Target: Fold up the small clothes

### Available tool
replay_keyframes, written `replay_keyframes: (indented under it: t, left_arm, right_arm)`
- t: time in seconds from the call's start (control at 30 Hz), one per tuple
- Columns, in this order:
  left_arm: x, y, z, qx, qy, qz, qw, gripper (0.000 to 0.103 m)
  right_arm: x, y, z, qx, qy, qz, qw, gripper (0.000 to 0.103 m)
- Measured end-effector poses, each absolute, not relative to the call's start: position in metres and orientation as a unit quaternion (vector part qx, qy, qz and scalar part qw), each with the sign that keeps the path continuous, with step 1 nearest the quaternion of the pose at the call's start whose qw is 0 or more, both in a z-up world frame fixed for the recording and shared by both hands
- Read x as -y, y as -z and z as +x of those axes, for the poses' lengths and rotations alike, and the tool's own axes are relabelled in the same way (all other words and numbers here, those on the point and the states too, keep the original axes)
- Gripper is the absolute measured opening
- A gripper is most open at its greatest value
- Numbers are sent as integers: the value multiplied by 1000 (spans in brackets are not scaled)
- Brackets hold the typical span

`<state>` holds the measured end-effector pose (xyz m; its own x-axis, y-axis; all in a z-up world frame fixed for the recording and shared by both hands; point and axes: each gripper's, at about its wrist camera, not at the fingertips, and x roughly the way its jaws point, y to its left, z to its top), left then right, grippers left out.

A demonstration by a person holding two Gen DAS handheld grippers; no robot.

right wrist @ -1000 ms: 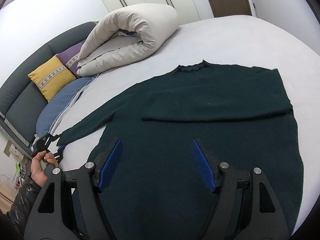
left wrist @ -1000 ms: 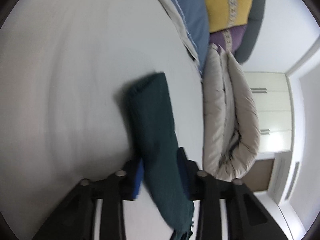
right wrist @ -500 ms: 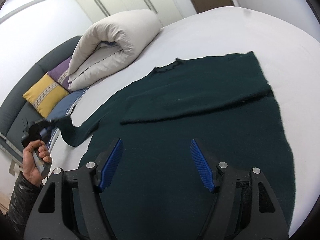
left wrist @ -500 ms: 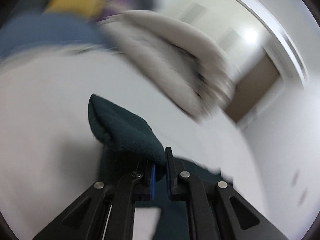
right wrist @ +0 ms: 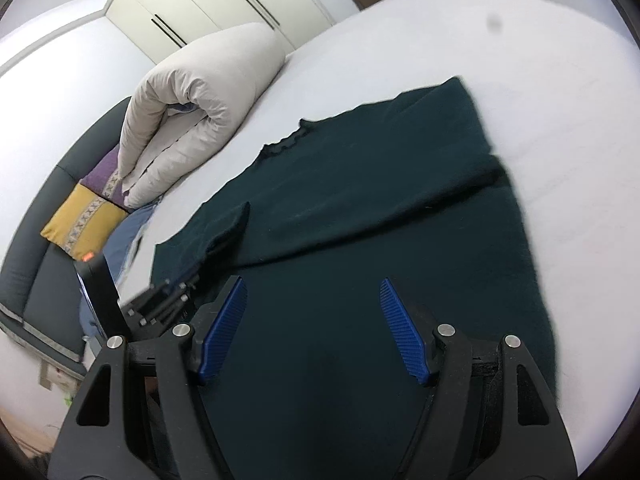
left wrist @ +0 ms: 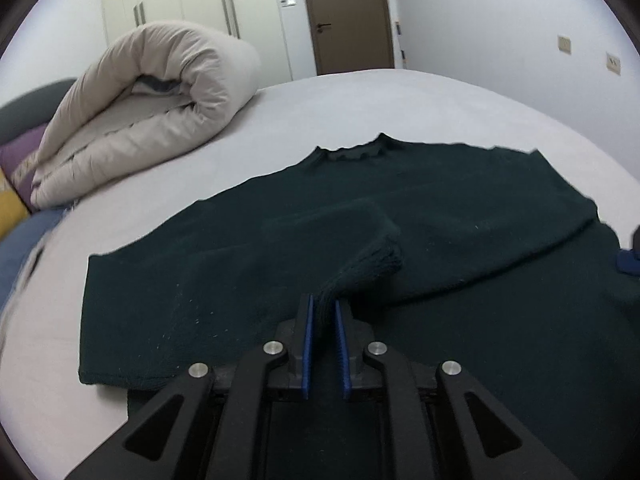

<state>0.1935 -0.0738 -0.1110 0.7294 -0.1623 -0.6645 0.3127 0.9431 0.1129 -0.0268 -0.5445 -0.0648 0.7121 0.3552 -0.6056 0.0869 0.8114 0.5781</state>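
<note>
A dark green sweater (left wrist: 460, 208) lies flat on the white bed (left wrist: 400, 96), collar toward the far side. Its right sleeve is folded across the chest. My left gripper (left wrist: 323, 312) is shut on the cuff of the left sleeve (left wrist: 360, 264) and holds it over the sweater's body. In the right wrist view the sweater (right wrist: 380, 208) fills the middle, and the left gripper (right wrist: 176, 292) shows at the left with the sleeve (right wrist: 224, 224) draped from it. My right gripper (right wrist: 312, 320) is open and empty above the sweater's lower part.
A rolled beige duvet (left wrist: 152, 108) lies on the far left of the bed. Yellow (right wrist: 80, 224) and purple (right wrist: 102, 178) cushions lean on a dark headboard (right wrist: 36, 240). A blue pillow (left wrist: 20, 240) lies at the left. Wardrobes and a brown door (left wrist: 344, 16) stand behind.
My left gripper has closed on the left sleeve and carried it from the outstretched side inward over the sweater's body. My right gripper has stayed open and shifted slightly.
</note>
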Motion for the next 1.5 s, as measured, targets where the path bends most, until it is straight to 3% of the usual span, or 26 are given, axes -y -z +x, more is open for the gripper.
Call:
replay_keyframes:
  t: [0.37, 0.5, 0.57, 0.67, 0.7, 0.73, 0.8, 0.9, 1.17, 1.5]
  left_arm:
    - [71, 106, 186, -313, 124, 98, 937, 14]
    - [63, 103, 187, -307, 123, 77, 940, 17]
    - [60, 102, 188, -307, 124, 68, 941, 25]
    - [56, 99, 186, -306, 124, 58, 942, 48]
    - [54, 97, 184, -305, 123, 54, 943, 61]
    - [51, 94, 182, -305, 122, 49, 943, 72]
    - [43, 86, 171, -299, 126, 34, 945, 82]
    - [26, 75, 157, -296, 135, 11, 946, 90]
    - [-54, 57, 167, -321, 131, -111, 931, 94]
    - [-121, 76, 259, -387, 82, -190, 899, 93]
  right_arm:
    - [494, 86, 113, -445, -185, 438, 758, 67]
    - [468, 103, 138, -484, -179, 451, 728, 59]
    - [459, 109, 141, -492, -179, 448, 725, 54]
    - [444, 113, 146, -503, -190, 424, 728, 27]
    - [441, 112, 145, -505, -189, 415, 733, 20]
    - [441, 110, 148, -503, -185, 408, 739, 16]
    - [443, 106, 148, -497, -178, 398, 750, 8]
    - [451, 99, 147, -486, -168, 386, 766, 8]
    - [492, 79, 133, -464, -139, 332, 809, 7]
    - [553, 70, 110, -445, -87, 269, 850, 7]
